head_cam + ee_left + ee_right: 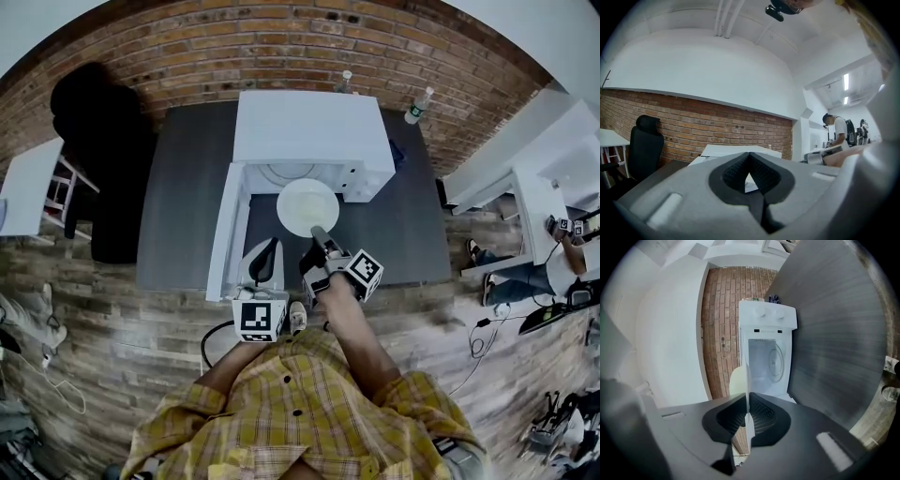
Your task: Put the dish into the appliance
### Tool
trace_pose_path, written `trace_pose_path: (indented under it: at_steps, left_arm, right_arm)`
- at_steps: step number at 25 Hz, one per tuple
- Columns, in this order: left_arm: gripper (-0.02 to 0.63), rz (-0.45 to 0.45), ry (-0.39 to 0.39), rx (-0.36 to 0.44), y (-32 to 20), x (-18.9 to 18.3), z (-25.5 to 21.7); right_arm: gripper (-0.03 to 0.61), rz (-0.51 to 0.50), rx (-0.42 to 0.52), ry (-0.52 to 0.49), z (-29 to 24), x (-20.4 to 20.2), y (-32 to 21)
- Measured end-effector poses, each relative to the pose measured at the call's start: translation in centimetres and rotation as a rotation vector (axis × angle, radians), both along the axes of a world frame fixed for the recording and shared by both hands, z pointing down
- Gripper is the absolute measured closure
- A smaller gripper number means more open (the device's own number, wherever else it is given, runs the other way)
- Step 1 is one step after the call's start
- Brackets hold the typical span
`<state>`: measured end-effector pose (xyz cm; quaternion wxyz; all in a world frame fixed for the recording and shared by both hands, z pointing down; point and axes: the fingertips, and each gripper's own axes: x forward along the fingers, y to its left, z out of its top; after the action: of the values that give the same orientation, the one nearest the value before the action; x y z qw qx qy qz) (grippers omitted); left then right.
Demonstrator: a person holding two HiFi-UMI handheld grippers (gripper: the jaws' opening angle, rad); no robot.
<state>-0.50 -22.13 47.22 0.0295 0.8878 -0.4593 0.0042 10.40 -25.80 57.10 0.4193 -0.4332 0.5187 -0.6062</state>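
The right hand-held gripper [319, 234] pinches the dish [307, 206] by its rim at the open appliance [309, 131]; it is not yet inside. The left hand-held gripper [270, 251] is closed and empty.

Dish [307, 204] rim under right hand-held gripper [318, 232]

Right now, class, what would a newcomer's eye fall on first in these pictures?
A white microwave stands open on the dark grey table before a brick wall. In front of its opening, the right gripper holds a white plate by the rim. The left gripper, shut and empty, hangs by the open door.
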Motion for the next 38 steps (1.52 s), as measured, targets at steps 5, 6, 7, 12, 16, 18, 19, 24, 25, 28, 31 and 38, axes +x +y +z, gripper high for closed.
trace_pose_path:
  at_steps: [5, 6, 7, 12, 16, 18, 19, 24, 25, 28, 31, 38]
  left_arm:
    - [0.617, -0.018, -0.013, -0.005, -1.1, 0.4, 0.5]
    - [0.617, -0.022, -0.016, -0.006, -1.3, 0.4, 0.5]
    - [0.617, -0.026, -0.019, -0.006, -1.5, 0.4, 0.6]
    - [0.617, -0.051, -0.021, -0.021, -2.7, 0.5, 1.0]
    - [0.617, -0.061, -0.016, -0.019, -3.5, 0.7, 0.9]
    - [0.617, -0.062, -0.020, -0.018, -3.8, 0.7, 1.0]
    - [0.617, -0.062, -0.021, -0.019, -4.0, 0.8, 1.1]
    - [0.617, -0.050, -0.028, -0.020, -5.0, 1.4, 1.4]
    - [0.617, -0.049, -0.031, -0.020, -5.1, 1.6, 1.5]
    - [0.617, -0.047, -0.036, -0.023, -5.4, 1.9, 1.7]
    - [0.617, -0.046, -0.043, -0.024, -5.9, 2.1, 1.8]
    - [0.617, -0.057, -0.038, -0.042, -7.0, 2.2, 2.4]
  right_arm:
    - [0.558, -0.021, -0.001, 0.008, 1.3, 0.4, -1.9]
    - [0.558, -0.025, -0.002, 0.006, 1.7, 0.5, -2.2]
    - [0.558, -0.029, 0.002, 0.007, 2.0, 0.6, -2.7]
    - [0.558, -0.021, 0.024, -0.018, 3.1, 1.0, -4.7]
    - [0.558, -0.020, 0.002, -0.012, 5.2, 1.4, -5.8]
    - [0.558, -0.022, -0.006, 0.001, 5.9, 1.4, -6.4]
    - [0.558, -0.023, -0.006, 0.009, 6.2, 1.4, -6.7]
    - [0.559, -0.021, -0.018, 0.009, 7.9, 1.7, -8.5]
    - [0.560, -0.021, -0.020, 0.013, 8.2, 1.8, -8.7]
    - [0.560, -0.024, -0.029, 0.025, 9.3, 2.0, -9.6]
    - [0.560, -0.027, -0.037, 0.022, 10.3, 2.0, -10.5]
    - [0.560, -0.039, -0.074, 0.035, 12.9, 2.3, -12.6]
